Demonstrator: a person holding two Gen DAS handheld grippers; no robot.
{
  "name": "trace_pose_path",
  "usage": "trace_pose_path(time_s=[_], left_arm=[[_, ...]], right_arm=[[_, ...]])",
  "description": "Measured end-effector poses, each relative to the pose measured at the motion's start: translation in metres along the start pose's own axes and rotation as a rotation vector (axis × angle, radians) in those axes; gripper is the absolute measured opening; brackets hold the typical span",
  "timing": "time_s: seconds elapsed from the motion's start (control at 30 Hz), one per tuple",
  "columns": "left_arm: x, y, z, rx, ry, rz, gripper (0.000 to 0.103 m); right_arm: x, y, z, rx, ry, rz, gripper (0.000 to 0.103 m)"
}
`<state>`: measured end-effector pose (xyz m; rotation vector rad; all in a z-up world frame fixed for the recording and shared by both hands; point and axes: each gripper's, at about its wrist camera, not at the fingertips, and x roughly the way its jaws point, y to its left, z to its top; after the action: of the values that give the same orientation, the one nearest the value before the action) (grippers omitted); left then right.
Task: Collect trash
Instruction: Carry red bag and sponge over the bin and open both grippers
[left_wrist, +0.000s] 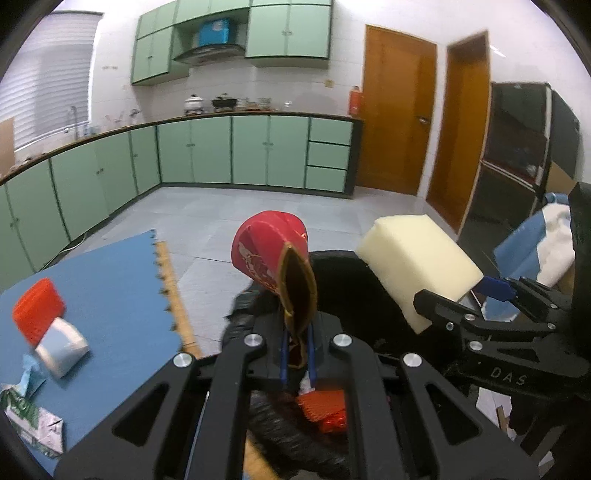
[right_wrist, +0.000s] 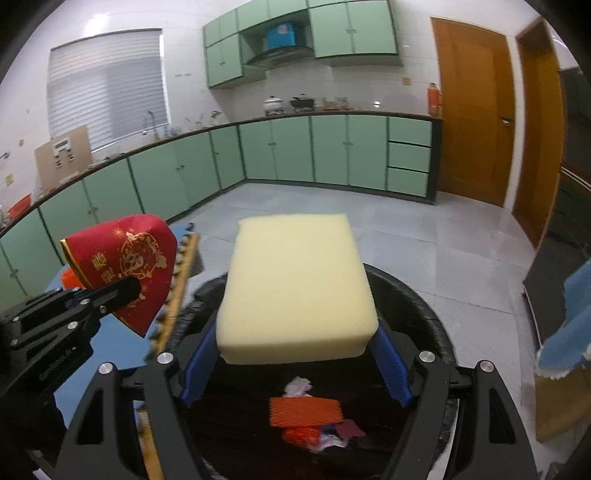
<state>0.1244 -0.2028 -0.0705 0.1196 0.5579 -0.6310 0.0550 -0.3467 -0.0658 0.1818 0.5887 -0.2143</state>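
My left gripper (left_wrist: 297, 354) is shut on a red paper packet with gold print (left_wrist: 275, 258), held up over the near rim of a black trash bin (left_wrist: 340, 266). In the right wrist view that red packet (right_wrist: 127, 262) hangs at the left, clamped by the left gripper (right_wrist: 129, 290). My right gripper (right_wrist: 295, 354) grips a pale yellow foam block (right_wrist: 299, 284) between its blue pads, above the bin (right_wrist: 417, 306). The same block (left_wrist: 417, 258) shows at the right in the left wrist view. Orange mesh (right_wrist: 306, 410) and crumpled scraps lie inside the bin.
A blue foam mat (left_wrist: 107, 280) on the floor at the left carries an orange mesh piece (left_wrist: 37, 310), a white-grey block (left_wrist: 62, 347) and crumpled wrappers (left_wrist: 33, 421). Green kitchen cabinets (left_wrist: 236, 151) line the far wall. Wooden doors (left_wrist: 395, 110) and a dark cabinet (left_wrist: 517, 147) stand at the right.
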Motion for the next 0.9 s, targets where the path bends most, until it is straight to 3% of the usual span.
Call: trace_pose_path(time_s=[0.23, 0.37, 0.5, 0.73, 0.9], left_arm=[[0.034, -0.024, -0.001, 0.012, 0.055, -0.044, 0.011], [0.048, -0.03, 0.003, 0.017, 0.089, -0.056, 0.04], [0.045, -0.023, 0.002, 0.008, 0.088, -0.056, 0.055], [0.023, 0.012, 0.002, -0.045, 0.071, 0.002, 0.061], [-0.004, 0.042, -0.006, -0.065, 0.038, 0.073, 0.064]], right_arm=[[0.008, -0.039, -0.011, 0.036, 0.019, -0.043, 0.076], [0.019, -0.051, -0.016, 0.037, 0.051, -0.077, 0.082], [0.021, -0.062, -0.023, 0.06, 0.05, -0.134, 0.094], [0.014, -0.064, -0.024, 0.112, 0.032, -0.119, 0.096], [0.006, -0.029, -0.016, 0.075, 0.009, -0.05, 0.097]])
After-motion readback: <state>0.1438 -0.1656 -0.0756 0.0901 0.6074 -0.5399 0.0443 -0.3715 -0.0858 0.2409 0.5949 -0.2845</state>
